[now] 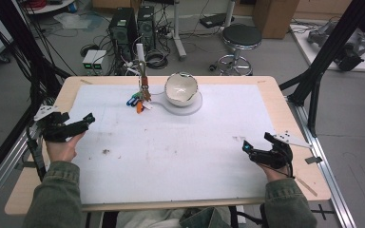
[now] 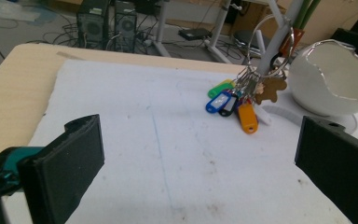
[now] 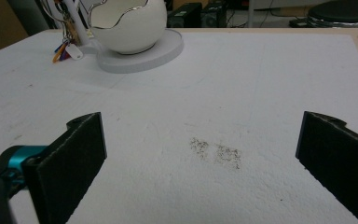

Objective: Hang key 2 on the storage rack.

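Note:
A bunch of keys with coloured tags (image 1: 140,100) (image 2: 235,100) (image 3: 65,49) hangs from a white post (image 1: 140,54) at the back of the table, its tags resting on the white mat (image 1: 171,152). Right beside it a white egg-shaped bowl (image 1: 181,89) (image 2: 331,77) (image 3: 128,23) sits on a round white base (image 1: 186,107) (image 3: 144,53). My left gripper (image 1: 76,126) (image 2: 198,163) rests open near the left edge, well short of the keys. My right gripper (image 1: 256,146) (image 3: 200,158) sits open near the right front, nothing between its jaws.
The wooden table (image 1: 285,114) borders the mat. Dark smudges (image 3: 214,151) mark the mat in front of the right gripper. Behind the table stand computer towers (image 1: 130,26), a stool (image 1: 241,40) and cables on the floor. Black frame bars (image 1: 323,52) rise at the right.

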